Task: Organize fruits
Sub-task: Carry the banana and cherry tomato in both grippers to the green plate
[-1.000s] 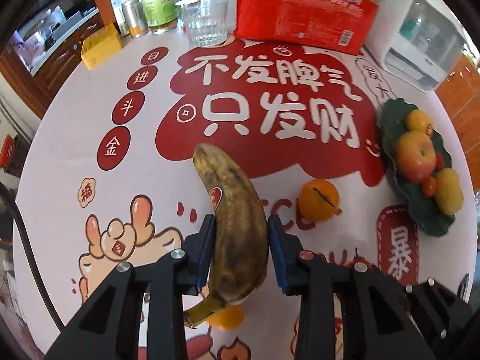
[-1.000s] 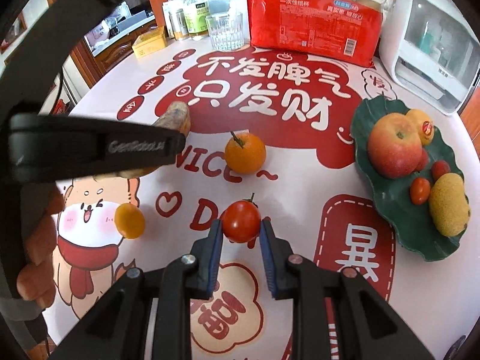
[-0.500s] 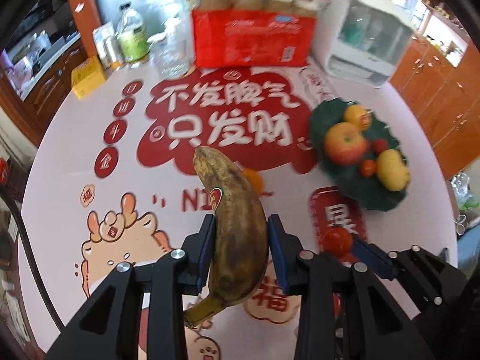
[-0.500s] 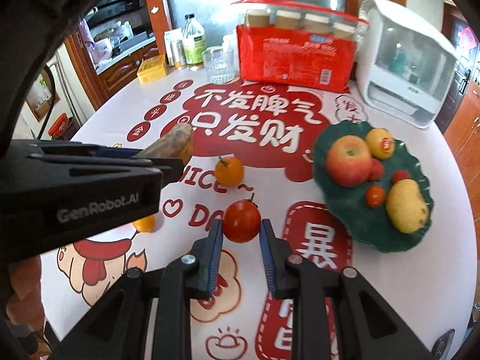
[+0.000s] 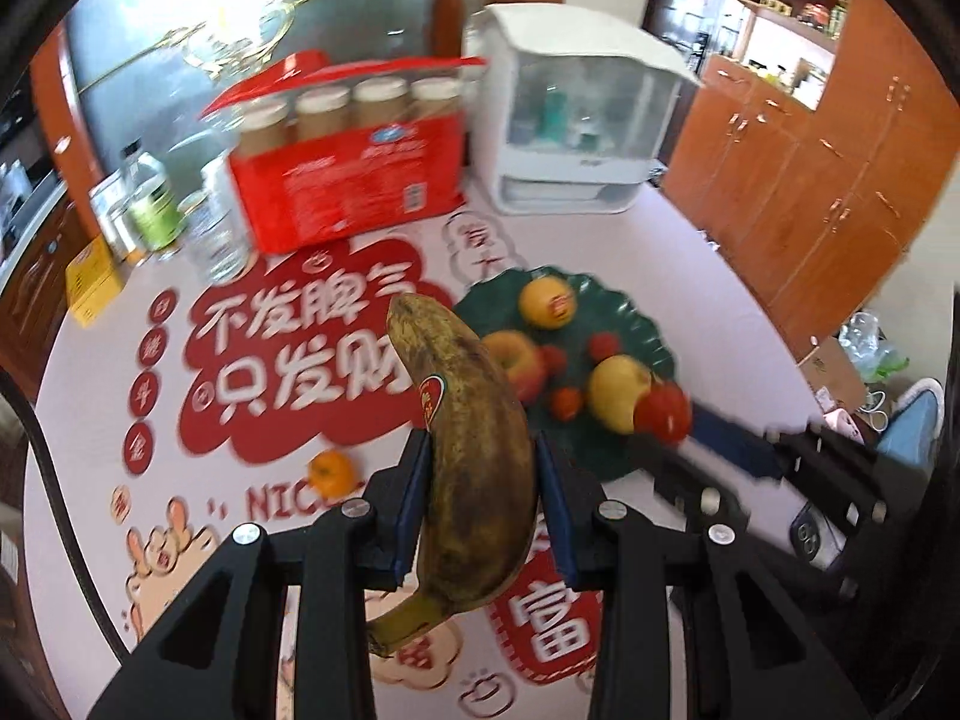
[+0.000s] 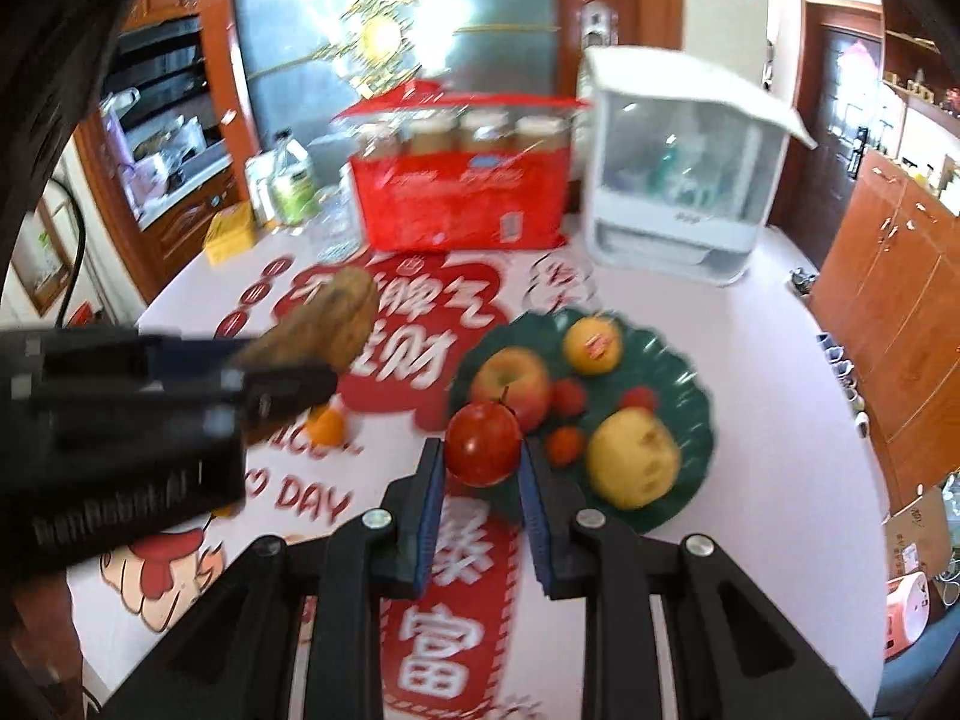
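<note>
Banana [image 5: 474,456] clamped in left gripper [image 5: 483,498], tomato [image 6: 483,443] pinched in right gripper [image 6: 480,480], both lifted off the table near the green plate's [image 6: 690,414] edge, one orange [image 5: 331,473] left beside it.

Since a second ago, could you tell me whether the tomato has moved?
Yes. The tomato, held in the right tongs, has left the tablecloth and now hangs at the green plate's near edge.

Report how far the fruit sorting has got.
Done: the green plate already holds an apple, two yellow fruits and a few small red ones. In hand: the left gripper is shut on the banana, the right gripper on the tomato, both raised near the plate. Left: the small orange on the tablecloth.
</note>
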`<state>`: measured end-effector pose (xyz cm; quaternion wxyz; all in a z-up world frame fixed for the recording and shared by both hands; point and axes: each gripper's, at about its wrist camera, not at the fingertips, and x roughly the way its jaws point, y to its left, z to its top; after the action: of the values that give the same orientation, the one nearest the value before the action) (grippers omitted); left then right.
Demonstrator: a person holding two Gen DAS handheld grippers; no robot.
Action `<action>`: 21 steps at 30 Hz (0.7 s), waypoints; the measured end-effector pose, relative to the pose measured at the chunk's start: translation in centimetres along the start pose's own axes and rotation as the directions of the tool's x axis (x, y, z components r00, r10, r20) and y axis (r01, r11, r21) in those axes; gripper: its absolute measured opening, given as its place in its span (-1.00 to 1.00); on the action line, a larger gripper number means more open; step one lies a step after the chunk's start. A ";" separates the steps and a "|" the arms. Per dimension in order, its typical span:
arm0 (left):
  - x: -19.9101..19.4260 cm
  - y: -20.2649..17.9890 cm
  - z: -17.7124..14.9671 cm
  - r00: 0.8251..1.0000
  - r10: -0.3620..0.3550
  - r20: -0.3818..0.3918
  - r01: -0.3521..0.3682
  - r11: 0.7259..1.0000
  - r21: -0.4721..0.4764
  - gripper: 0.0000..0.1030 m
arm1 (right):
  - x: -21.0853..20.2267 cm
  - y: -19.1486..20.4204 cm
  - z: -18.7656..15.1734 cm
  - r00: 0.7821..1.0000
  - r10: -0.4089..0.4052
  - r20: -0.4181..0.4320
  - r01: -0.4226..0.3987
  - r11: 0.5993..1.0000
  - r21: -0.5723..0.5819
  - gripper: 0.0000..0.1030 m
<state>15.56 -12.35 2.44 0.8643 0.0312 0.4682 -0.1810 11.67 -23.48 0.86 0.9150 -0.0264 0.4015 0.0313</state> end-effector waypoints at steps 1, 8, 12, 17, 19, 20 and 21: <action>0.2 -0.5 0.6 1.000 -0.011 0.011 0.011 1.000 -0.004 -0.35 | 0.2 -0.6 0.5 1.000 -0.022 -0.002 0.022 1.000 -0.008 -0.51; 3.7 -2.1 2.4 0.999 -0.030 -0.013 0.030 1.000 0.006 -0.35 | 3.5 -5.8 3.9 0.997 -0.076 -0.020 0.076 0.996 0.041 -0.51; 6.6 -2.1 2.3 0.998 -0.029 -0.050 0.029 1.000 0.006 -0.35 | 6.4 -7.8 4.8 0.995 -0.069 -0.069 0.075 0.994 0.081 -0.52; 10.2 -2.1 1.8 0.994 -0.032 -0.100 0.032 0.999 0.001 -0.35 | 10.2 -9.2 4.8 0.990 -0.018 -0.137 0.038 0.988 0.147 -0.52; 11.7 -2.3 1.6 0.993 -0.033 -0.117 0.033 0.999 0.002 -0.35 | 11.8 -9.6 4.5 0.986 0.001 -0.167 0.029 0.984 0.175 -0.51; 12.2 -2.5 1.5 0.993 -0.020 -0.115 0.021 1.000 0.010 -0.35 | 12.4 -9.7 4.4 0.984 0.008 -0.178 0.025 0.982 0.185 -0.51; 12.6 -2.8 1.5 0.994 -0.006 -0.110 0.009 1.000 0.023 -0.35 | 13.2 -9.8 4.1 0.981 0.015 -0.193 0.023 0.980 0.197 -0.51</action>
<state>22.03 -18.84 -6.73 0.8362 0.0495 0.5128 -0.1879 24.37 -32.47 -5.81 0.8696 0.0612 0.4898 -0.0135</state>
